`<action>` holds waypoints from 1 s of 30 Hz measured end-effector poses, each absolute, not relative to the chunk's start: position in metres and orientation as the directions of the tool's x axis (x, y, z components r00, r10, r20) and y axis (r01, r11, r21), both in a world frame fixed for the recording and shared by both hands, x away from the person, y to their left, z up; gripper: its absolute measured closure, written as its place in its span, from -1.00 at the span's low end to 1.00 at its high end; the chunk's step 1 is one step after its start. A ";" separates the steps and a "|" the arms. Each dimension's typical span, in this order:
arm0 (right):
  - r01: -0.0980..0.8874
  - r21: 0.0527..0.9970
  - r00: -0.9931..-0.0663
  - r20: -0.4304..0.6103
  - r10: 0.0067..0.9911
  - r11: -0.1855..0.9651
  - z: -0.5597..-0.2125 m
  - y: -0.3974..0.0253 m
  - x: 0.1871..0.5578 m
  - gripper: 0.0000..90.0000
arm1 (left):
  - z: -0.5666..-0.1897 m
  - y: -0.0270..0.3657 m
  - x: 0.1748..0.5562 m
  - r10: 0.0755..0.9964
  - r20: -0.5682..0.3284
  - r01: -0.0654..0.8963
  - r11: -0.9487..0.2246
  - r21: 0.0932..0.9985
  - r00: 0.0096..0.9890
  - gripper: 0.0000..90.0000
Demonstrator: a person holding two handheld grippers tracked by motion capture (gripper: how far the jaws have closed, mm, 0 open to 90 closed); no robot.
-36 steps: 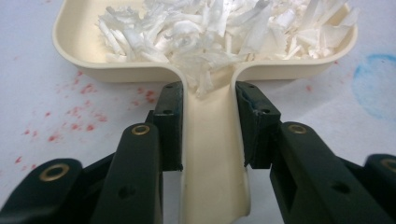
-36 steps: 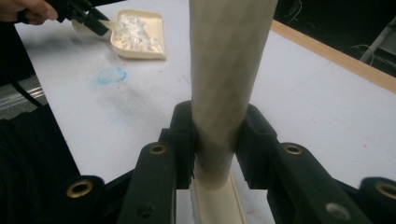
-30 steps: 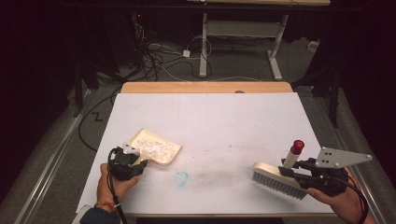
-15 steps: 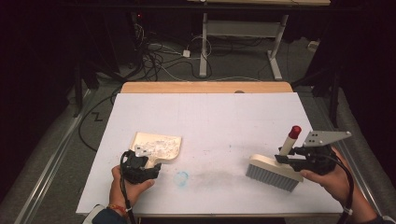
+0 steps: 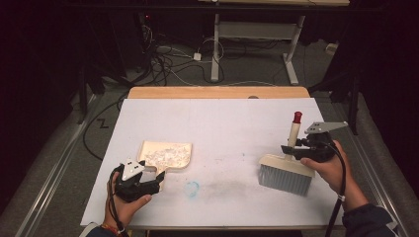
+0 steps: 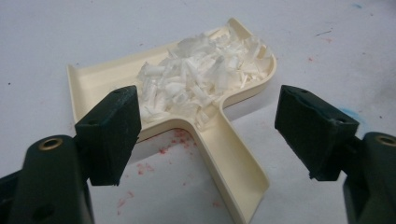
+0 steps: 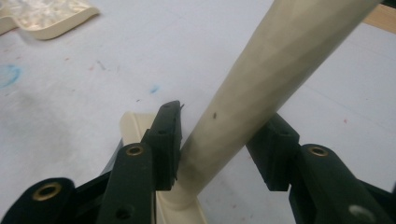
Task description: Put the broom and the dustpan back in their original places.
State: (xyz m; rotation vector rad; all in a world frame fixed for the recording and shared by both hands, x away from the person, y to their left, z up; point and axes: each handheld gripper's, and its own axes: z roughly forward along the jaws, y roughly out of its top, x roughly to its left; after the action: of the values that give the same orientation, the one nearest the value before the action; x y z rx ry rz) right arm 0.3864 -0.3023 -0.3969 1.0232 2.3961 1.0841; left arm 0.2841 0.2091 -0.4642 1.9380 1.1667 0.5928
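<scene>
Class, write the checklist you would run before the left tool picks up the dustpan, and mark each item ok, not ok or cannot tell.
1. Left tool open: ok.
2. Dustpan handle between its jaws: ok.
3. Dustpan flat on the table: ok.
4. Shreds inside the dustpan: ok.
5. Right tool shut on the brush handle: ok.
6. Brush apart from the dustpan: ok.

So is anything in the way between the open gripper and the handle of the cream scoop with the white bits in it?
Nothing visible. The left gripper is open, its jaws either side of the cream plastic dustpan's handle, with just bare white table between.
</scene>
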 end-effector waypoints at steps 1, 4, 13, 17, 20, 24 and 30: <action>0.489 0.746 -0.685 0.007 0.729 0.452 -0.398 -0.300 0.391 0.29 | -0.465 0.207 0.284 0.879 0.011 0.516 -0.290 0.806 0.477 -0.51; 0.498 0.730 -0.656 -0.036 0.754 0.468 -0.399 -0.291 0.406 0.26 | -0.465 0.199 0.284 0.860 0.037 0.494 -0.326 0.806 0.508 -0.52; 0.522 0.695 -0.590 -0.124 0.798 0.495 -0.409 -0.272 0.435 0.16 | -0.466 0.186 0.287 0.828 0.085 0.457 -0.388 0.800 0.554 -0.53; 0.517 0.727 -0.536 -0.137 0.833 0.451 -0.407 -0.276 0.437 0.08 | -0.467 0.188 0.287 0.827 0.080 0.456 -0.384 0.803 0.557 -0.54; 0.485 0.759 -0.531 -0.139 0.836 0.434 -0.404 -0.277 0.435 0.04 | -0.467 0.188 0.286 0.827 0.088 0.453 -0.390 0.802 0.556 -0.55; 0.441 0.795 -0.514 -0.156 0.843 0.416 -0.402 -0.279 0.430 -0.03 | -0.468 0.185 0.286 0.813 0.096 0.445 -0.408 0.797 0.574 -0.60; 0.389 0.854 -0.484 -0.129 0.865 0.345 -0.408 -0.286 0.423 -0.13 | -0.470 0.181 0.284 0.801 0.112 0.437 -0.432 0.789 0.588 -0.59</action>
State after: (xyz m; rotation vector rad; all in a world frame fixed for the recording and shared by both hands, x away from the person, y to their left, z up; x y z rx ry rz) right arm 0.4226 -0.2857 -0.4083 1.0908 2.0286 1.0579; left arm 0.2845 0.1809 -0.4701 2.0761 0.9797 0.6276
